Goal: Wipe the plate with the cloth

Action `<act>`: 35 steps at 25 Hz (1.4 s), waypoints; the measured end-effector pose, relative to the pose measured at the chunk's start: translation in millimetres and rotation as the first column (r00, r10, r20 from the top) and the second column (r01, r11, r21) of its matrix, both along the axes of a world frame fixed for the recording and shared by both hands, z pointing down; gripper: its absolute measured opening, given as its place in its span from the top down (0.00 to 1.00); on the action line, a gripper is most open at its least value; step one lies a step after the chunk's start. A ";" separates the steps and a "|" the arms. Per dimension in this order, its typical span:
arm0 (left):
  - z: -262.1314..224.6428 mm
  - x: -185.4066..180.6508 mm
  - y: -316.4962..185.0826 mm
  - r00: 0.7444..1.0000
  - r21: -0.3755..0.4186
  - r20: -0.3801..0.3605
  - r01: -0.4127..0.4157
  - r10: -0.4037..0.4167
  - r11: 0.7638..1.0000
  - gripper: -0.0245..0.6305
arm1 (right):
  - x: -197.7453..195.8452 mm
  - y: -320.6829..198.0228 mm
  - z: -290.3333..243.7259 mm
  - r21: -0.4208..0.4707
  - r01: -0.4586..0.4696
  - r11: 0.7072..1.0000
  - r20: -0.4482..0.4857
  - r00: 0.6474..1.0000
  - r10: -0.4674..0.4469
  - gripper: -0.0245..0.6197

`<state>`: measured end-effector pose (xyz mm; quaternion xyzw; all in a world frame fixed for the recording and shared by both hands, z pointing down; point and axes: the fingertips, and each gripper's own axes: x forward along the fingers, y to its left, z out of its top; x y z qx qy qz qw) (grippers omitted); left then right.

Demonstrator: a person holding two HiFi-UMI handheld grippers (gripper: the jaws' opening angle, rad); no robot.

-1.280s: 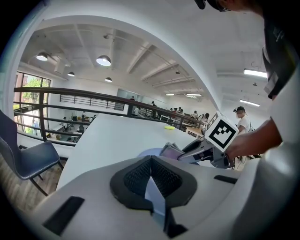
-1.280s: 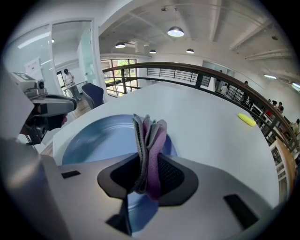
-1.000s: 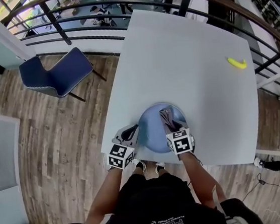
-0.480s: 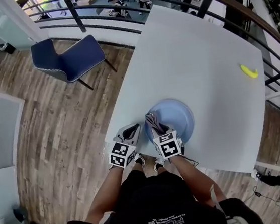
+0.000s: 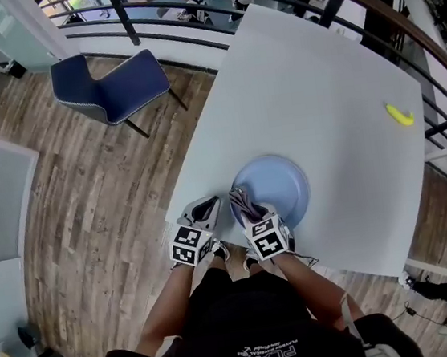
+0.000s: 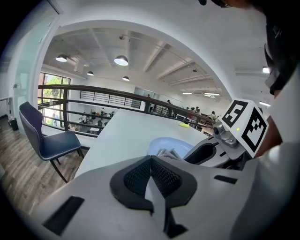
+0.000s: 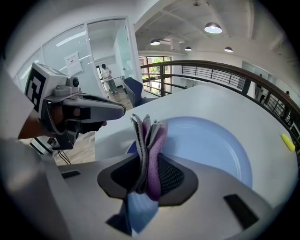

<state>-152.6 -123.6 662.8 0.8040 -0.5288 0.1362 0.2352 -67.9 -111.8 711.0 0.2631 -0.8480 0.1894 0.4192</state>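
A light blue plate lies near the front edge of the white table. My right gripper is shut on a folded grey and purple cloth, which rests over the plate's near left rim. In the right gripper view the cloth stands up between the pads, with the plate beyond it. My left gripper hovers just left of the plate at the table's edge. Its jaws are shut with nothing between them. The left gripper view shows the plate and the cloth ahead on the right.
A small yellow object lies at the table's far right. A blue chair stands on the wooden floor to the left. A dark railing runs behind the table. The table's near edge lies right under both grippers.
My right gripper has dragged the cloth from the plate's middle to its near left rim. The left gripper stays beside the plate. The head view has shifted.
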 end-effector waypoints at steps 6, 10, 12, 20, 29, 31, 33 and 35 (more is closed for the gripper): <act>-4.3 11.5 -3.0 0.999 0.012 0.013 -0.033 0.033 0.999 0.94 | 8.7 2.5 1.8 -0.002 0.001 1.000 -0.006 1.000 -0.001 0.78; -4.1 20.7 -8.2 0.998 0.010 0.016 -0.057 0.057 0.998 0.94 | 21.4 3.2 3.3 0.006 -0.018 1.000 -0.008 1.000 0.018 0.78; -5.5 26.7 -11.5 0.997 0.008 0.015 -0.073 0.073 0.997 0.94 | 29.0 1.2 2.9 0.009 -0.037 0.999 -0.010 0.999 0.037 0.78; -7.1 49.1 -22.5 0.990 0.012 0.024 -0.139 0.139 0.990 0.94 | 65.9 -16.3 1.1 0.030 -0.149 0.988 -0.021 0.989 0.149 0.78; 0.3 62.8 -27.9 0.985 -0.019 0.024 -0.169 0.170 0.985 0.94 | 105.2 -40.1 5.8 0.058 -0.251 0.966 -0.027 0.967 0.253 0.78; -1.1 64.4 -28.6 0.984 -0.020 0.023 -0.174 0.175 0.985 0.94 | 111.5 -46.1 5.7 0.066 -0.272 0.960 -0.027 0.961 0.274 0.78; -1.2 63.4 -28.0 0.983 -0.022 0.030 -0.180 0.180 0.983 0.94 | 114.3 -48.9 5.9 0.070 -0.287 0.955 -0.026 0.957 0.289 0.78; 0.0 61.0 -26.9 0.983 -0.029 0.039 -0.180 0.181 0.983 0.94 | 115.4 -49.8 6.0 0.070 -0.299 0.952 -0.023 0.953 0.301 0.78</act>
